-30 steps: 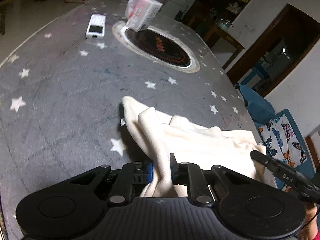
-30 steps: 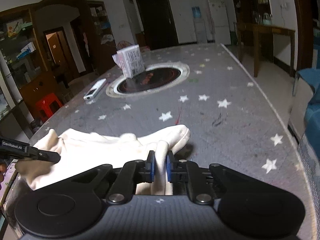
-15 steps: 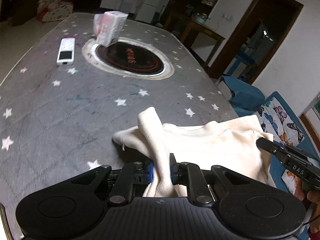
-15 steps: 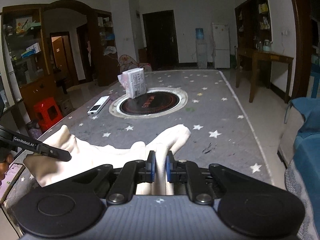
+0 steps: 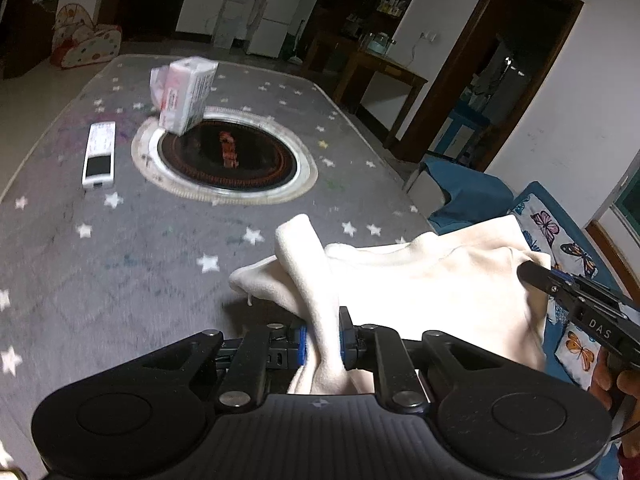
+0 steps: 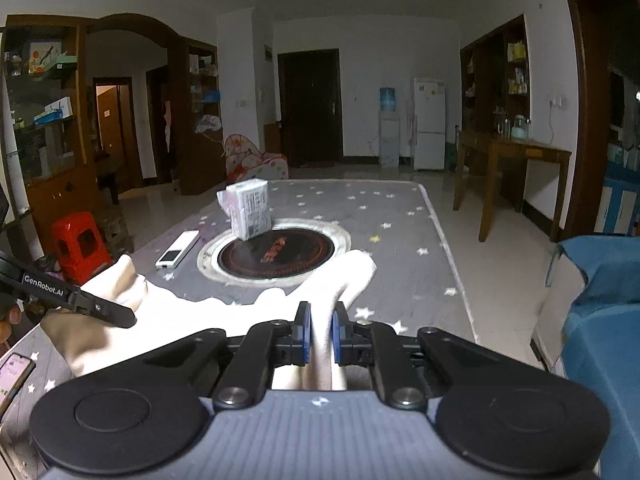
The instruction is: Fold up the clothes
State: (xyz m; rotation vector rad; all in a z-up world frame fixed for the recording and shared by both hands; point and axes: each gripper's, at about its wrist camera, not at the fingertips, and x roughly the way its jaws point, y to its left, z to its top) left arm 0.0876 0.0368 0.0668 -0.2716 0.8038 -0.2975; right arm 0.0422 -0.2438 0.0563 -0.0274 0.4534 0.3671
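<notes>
Both grippers clamp the cream garment (image 5: 432, 292): the left gripper (image 5: 322, 338) has its jaws closed on a bunched fold, the right gripper (image 6: 318, 336) likewise. The cloth hangs stretched between them over the star-patterned desk (image 5: 120, 264), seemingly lifted clear of it.

This is a home living room: a white fridge (image 6: 429, 124) beside a blue-topped water dispenser (image 6: 389, 128), dark wooden shelf cabinets (image 6: 38, 120), a brown wooden side table (image 6: 516, 168), and a grey star-patterned table (image 5: 120, 240).
</notes>
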